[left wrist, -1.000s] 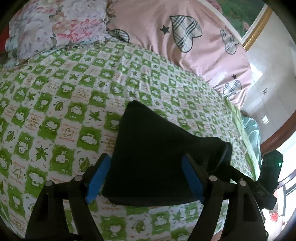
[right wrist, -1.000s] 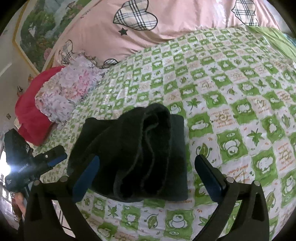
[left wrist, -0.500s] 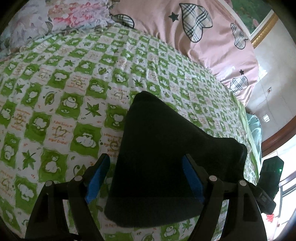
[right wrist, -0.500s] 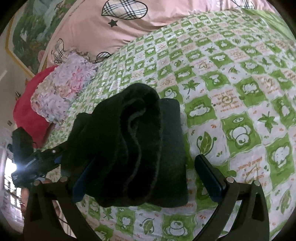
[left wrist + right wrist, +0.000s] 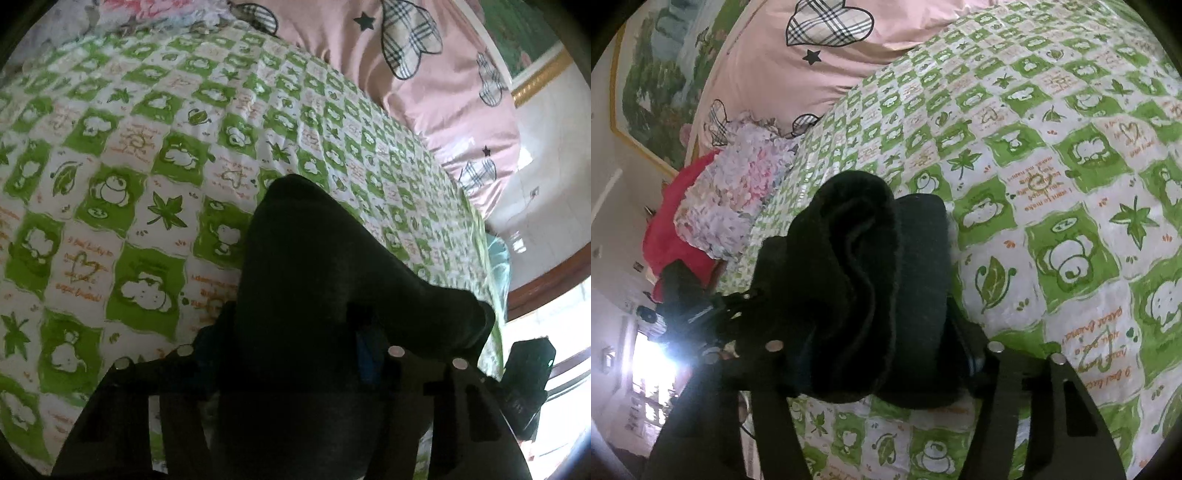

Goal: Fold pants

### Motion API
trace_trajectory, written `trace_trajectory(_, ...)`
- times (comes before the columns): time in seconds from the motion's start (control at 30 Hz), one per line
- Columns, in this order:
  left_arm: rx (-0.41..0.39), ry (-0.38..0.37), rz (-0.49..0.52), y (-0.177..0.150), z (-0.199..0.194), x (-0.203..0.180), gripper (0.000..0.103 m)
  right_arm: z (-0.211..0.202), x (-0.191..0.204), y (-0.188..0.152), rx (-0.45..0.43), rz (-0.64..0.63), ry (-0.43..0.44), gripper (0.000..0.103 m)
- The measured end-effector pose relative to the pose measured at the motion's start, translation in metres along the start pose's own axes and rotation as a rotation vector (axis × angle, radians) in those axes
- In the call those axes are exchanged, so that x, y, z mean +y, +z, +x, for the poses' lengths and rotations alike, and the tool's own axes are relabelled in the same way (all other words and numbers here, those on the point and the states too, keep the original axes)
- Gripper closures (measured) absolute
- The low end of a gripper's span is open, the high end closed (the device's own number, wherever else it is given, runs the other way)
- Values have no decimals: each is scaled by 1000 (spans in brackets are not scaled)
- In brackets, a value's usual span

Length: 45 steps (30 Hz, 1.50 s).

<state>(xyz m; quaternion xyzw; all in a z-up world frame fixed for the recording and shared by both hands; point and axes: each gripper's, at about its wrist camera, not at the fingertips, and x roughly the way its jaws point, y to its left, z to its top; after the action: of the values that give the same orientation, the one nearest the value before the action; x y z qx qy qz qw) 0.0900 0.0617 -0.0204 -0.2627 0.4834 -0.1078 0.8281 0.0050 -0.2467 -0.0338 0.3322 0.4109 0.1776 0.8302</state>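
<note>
Left view: the left gripper [image 5: 291, 354] sits right over the black pants [image 5: 325, 280], and the cloth fills the gap between its fingers; the bundle reads as a smooth dark wedge running ahead of the claw.
Right view: here the same pants [image 5: 871, 280] show their rolled, layered end, folds stacked between the fingers of the right gripper [image 5: 875, 350].
Left claw state: fingers drawn in against the cloth on both sides, pinching the pants.
Right claw state: likewise closed onto the bundle, blue pad just peeking at the right finger.
Where the pants lie: on the green checked bedsheet [image 5: 122, 206], directly in front of both claws, held at opposite ends.
Only in right view: floral pillow [image 5: 735, 192] and red cushion [image 5: 665, 236], ahead and left of the claw; the other gripper's dark body shows at far left.
Both views: pink heart-print quilt [image 5: 798, 62] beyond the sheet.
Hard to make out: left fingertips are lost in shadow and dark cloth; bright window glare washes out the lower left corner in the right view.
</note>
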Motion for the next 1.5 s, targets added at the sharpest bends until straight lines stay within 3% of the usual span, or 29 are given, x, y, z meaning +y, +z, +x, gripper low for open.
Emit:
trace_trajectory(0.43, -47, 20, 39, -6, -19, -16, 70, -5, 11, -1, -11, -27, 18, 58)
trace_trajectory(0.83, -143, 68, 73, -13, -67, -23, 72, -3, 39, 11, -16, -77, 55, 60)
trace_trajectory(1.17, -240, 139, 20, -5, -117, 10, 72, 29, 85, 21, 25, -169, 126, 60)
trace_trajectory(1.5, -282, 221, -24, 12, -137, 47, 72, 80, 125, 31, 73, -223, 141, 60)
